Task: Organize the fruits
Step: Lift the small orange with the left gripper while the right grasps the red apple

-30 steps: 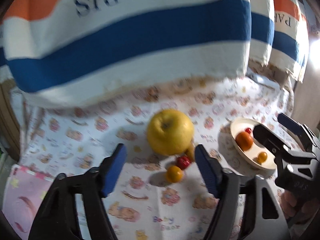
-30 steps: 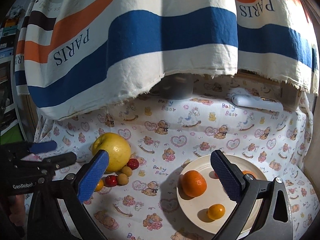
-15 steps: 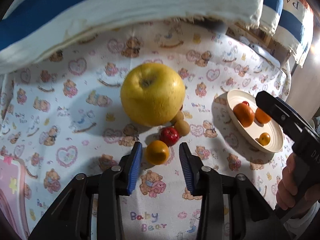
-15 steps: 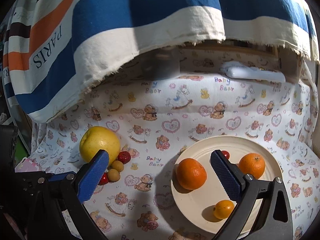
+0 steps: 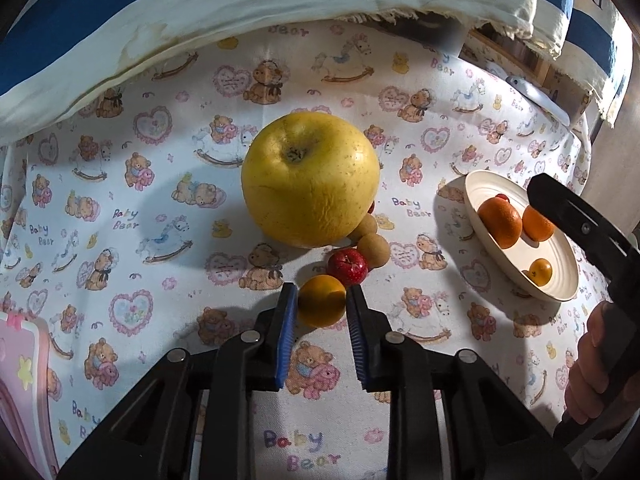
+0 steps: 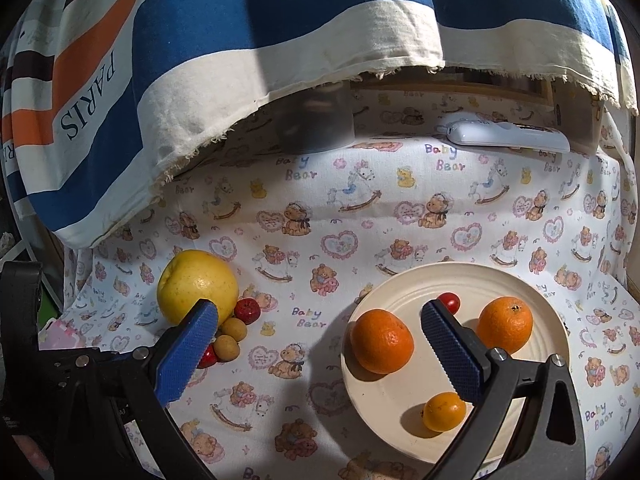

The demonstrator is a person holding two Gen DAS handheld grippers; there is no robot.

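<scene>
My left gripper (image 5: 322, 300) is shut on a small orange kumquat (image 5: 321, 305) that rests on the bear-print cloth. Just beyond it lie a red fruit (image 5: 347, 266), two tan round fruits (image 5: 373, 249) and a big yellow pomelo (image 5: 310, 178). A cream plate (image 5: 558, 290) at the right holds two oranges (image 5: 500, 222), a small kumquat (image 5: 540, 271) and a red cherry tomato. My right gripper (image 6: 320, 324) stands open above the cloth, its right finger over the plate (image 6: 404, 436). The orange (image 6: 382, 340) lies between its fingers, untouched. The pomelo (image 6: 196, 284) shows behind its left finger.
A striped cloth with "PARIS" lettering (image 6: 248, 40) overhangs the far side. A white remote-like device (image 6: 508, 136) and a dark pot (image 6: 316, 120) sit at the back. A pink item (image 5: 20, 380) lies at the left edge. A hand (image 5: 596, 368) holds the right gripper's handle.
My left gripper has come down toward the fruit pile and its jaws have drawn in from wide open until they clamp the small kumquat. The right gripper has shifted slightly over the plate.
</scene>
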